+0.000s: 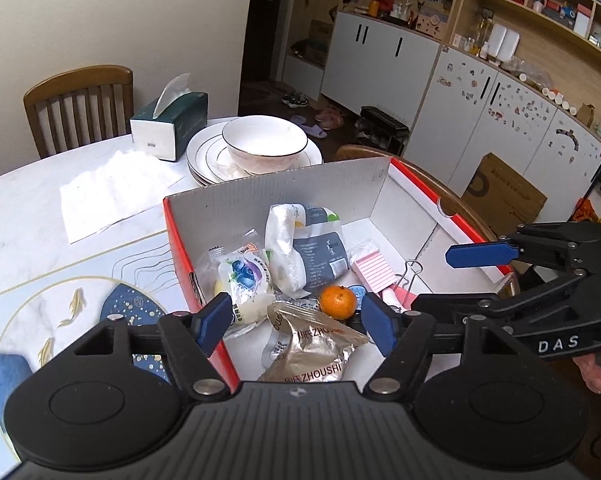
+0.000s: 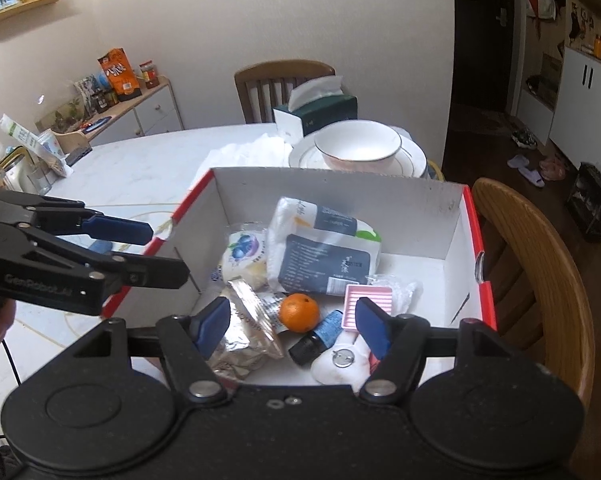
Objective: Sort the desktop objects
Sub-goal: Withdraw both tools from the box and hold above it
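A red cardboard box (image 1: 284, 188) (image 2: 332, 188) with a white inside holds the sorted things: a small orange (image 1: 337, 301) (image 2: 299, 313), a silver snack pouch (image 1: 308, 350) (image 2: 246, 330), a blueberry snack packet (image 1: 242, 276) (image 2: 244, 250), a white and grey tissue pack (image 1: 304, 248) (image 2: 324, 244), a pink ribbed item (image 1: 374, 274) (image 2: 366, 304), a dark bottle with a blue label (image 2: 318, 336) and a binder clip (image 1: 410, 274). My left gripper (image 1: 296, 322) is open and empty over the box's near edge. My right gripper (image 2: 292, 326) is open and empty above the box.
A bowl on stacked plates (image 1: 264, 144) (image 2: 358, 146), a green tissue box (image 1: 168, 126) (image 2: 316, 114) and a white napkin (image 1: 112, 192) lie beyond the box. A round placemat (image 1: 40, 320) is at the left. Wooden chairs (image 1: 80, 104) (image 2: 536, 264) stand around the table.
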Action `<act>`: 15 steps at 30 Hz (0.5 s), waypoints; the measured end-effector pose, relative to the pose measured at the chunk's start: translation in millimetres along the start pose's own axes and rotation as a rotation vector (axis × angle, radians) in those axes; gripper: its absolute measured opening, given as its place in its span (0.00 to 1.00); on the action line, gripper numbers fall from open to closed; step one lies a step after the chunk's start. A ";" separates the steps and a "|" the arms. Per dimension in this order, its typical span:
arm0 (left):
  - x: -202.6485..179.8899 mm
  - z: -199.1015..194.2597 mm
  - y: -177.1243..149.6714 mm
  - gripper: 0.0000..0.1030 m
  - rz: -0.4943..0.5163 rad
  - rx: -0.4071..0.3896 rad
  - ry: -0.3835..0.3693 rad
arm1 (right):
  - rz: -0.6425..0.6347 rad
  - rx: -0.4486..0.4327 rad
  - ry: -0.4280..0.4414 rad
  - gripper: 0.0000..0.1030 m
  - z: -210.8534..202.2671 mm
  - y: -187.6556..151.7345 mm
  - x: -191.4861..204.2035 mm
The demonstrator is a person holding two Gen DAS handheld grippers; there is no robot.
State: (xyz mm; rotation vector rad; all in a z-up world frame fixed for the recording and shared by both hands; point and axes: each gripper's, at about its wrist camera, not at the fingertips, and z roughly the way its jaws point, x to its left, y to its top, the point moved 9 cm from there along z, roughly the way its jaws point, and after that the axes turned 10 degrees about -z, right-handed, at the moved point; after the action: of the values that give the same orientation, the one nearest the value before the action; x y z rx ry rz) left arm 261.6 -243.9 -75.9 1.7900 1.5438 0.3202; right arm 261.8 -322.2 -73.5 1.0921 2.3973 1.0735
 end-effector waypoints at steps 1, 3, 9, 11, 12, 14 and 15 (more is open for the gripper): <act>-0.3 -1.8 -0.8 0.73 0.000 -0.005 0.002 | -0.006 -0.008 -0.003 0.67 -2.1 0.3 2.2; -0.6 -5.2 -2.6 0.80 -0.002 -0.017 0.012 | -0.010 -0.024 -0.016 0.68 -6.2 1.0 5.1; -2.6 -13.0 -5.3 0.86 0.008 -0.041 0.041 | -0.009 -0.066 -0.057 0.71 -16.6 4.0 6.7; -2.6 -15.6 -6.5 0.89 0.008 -0.045 0.051 | 0.003 -0.082 -0.072 0.74 -20.2 5.0 5.5; -2.1 -17.4 -7.0 0.94 0.004 -0.050 0.053 | 0.008 -0.089 -0.079 0.74 -22.3 5.2 5.2; -1.1 -20.5 -8.0 0.99 -0.002 -0.058 0.060 | 0.017 -0.102 -0.084 0.75 -26.1 5.4 5.8; -0.8 -22.0 -8.6 0.99 -0.003 -0.061 0.061 | 0.021 -0.107 -0.085 0.75 -27.7 5.0 6.0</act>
State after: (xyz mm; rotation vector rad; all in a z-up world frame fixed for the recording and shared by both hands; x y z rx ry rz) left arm 241.3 -236.5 -66.1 1.7452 1.5621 0.4197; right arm 245.8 -329.7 -50.8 1.1056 2.2407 1.1248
